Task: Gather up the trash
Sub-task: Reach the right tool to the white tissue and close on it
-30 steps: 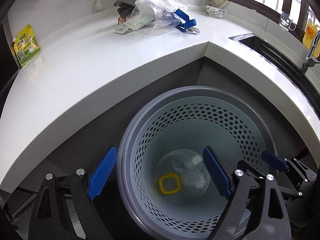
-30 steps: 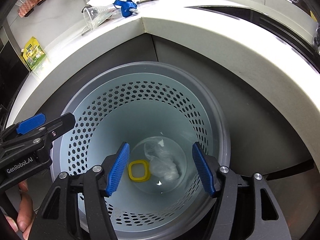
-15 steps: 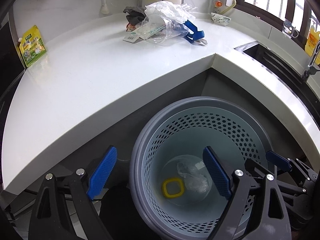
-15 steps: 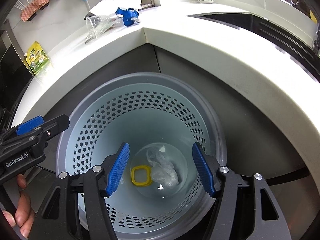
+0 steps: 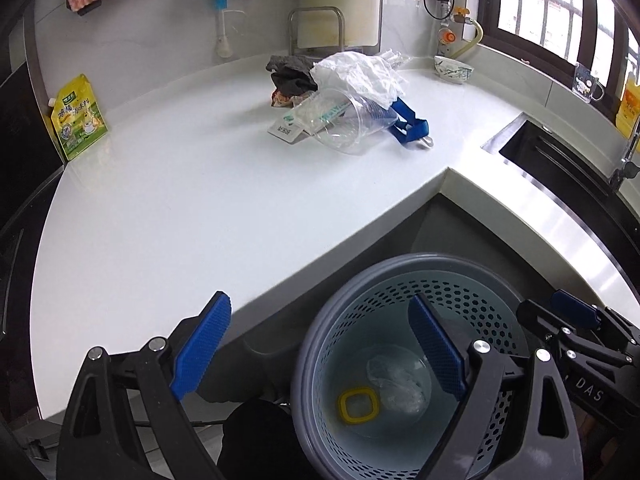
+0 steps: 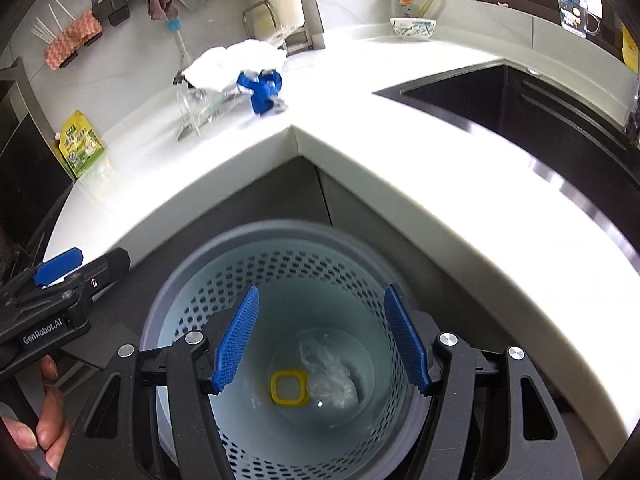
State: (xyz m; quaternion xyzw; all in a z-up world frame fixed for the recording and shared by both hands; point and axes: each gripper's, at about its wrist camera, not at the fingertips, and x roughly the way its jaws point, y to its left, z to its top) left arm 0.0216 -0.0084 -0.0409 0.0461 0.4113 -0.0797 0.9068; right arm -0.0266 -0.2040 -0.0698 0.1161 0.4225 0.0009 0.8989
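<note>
Both your tools, left [image 5: 320, 354] and right [image 6: 322, 340], are released and hold nothing. The bin [image 6: 192, 280] holds 2 bits; the trash pile [image 5: 344, 92], maybe 5 things, waits on the desk [image 5: 200, 208].

Glossy white stone-like countertop [image 5: 200, 208]; matt grey plastic bin [image 6: 280, 236] with perforated pale-blue liner; clear plastic cup [image 5: 344, 124]; crinkled white plastic bag [image 5: 360, 72]; ribbed blue gripper pads [image 6: 236, 340].

A white corner counter [image 5: 192, 208] lies beyond the gripper, bearing a heap of trash [image 5: 348, 100], a yellow pouch [image 5: 78, 116] and a bowl [image 5: 453, 69].
</note>
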